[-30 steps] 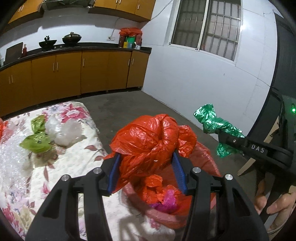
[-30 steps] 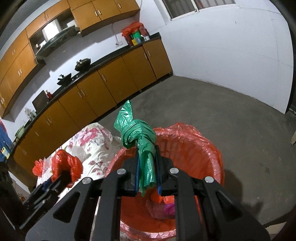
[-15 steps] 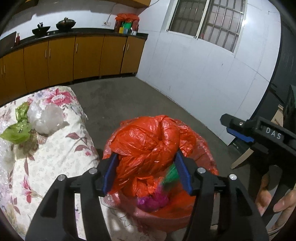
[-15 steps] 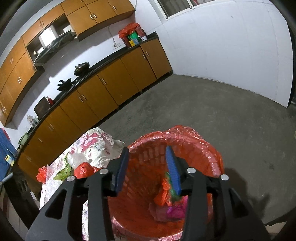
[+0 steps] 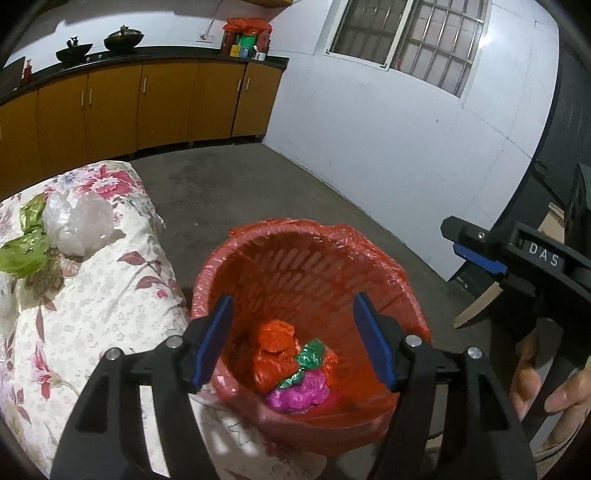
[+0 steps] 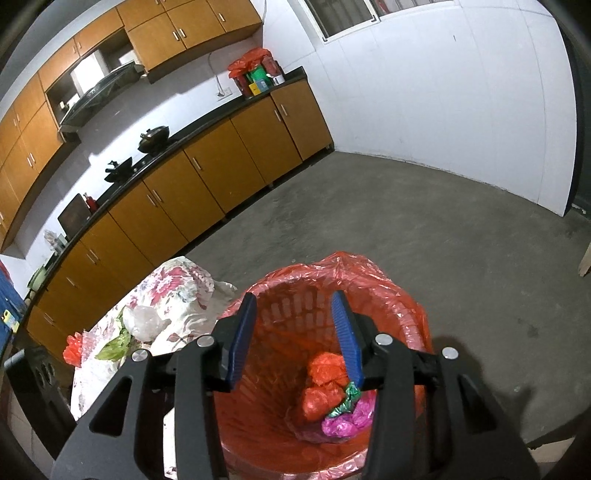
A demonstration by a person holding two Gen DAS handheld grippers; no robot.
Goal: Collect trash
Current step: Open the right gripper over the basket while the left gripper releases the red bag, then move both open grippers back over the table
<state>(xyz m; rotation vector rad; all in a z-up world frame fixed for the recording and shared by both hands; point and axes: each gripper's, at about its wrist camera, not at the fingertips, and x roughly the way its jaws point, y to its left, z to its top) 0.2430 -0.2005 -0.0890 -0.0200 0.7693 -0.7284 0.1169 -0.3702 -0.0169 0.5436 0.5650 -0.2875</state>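
I see the mouth of the red plastic-lined lattice basket (image 5: pixel 306 258) open above, crumpled orange, green and pink bags (image 5: pixel 295 365) only at its bottom. The floral-cloth tabletop (image 5: pixel 92 295) presses against its left rim; bare concrete floor (image 6: pixel 406 221) lies free beyond.

The premises were a domestic kitchen. A long run of orange-brown base cabinets (image 6: pixel 207 177) under a dark countertop (image 6: pixel 177 138) lined the far wall, with matching wall cabinets (image 6: pixel 184 26) and a range hood (image 6: pixel 99 92) above that countertop, and two dark woks (image 5: pixel 123 37) standing on it. At the countertop's end nearest the barred window (image 5: pixel 417 40) stood a cluster of containers (image 5: pixel 245 40), and below it lay a bare concrete floor (image 6: pixel 388 221).
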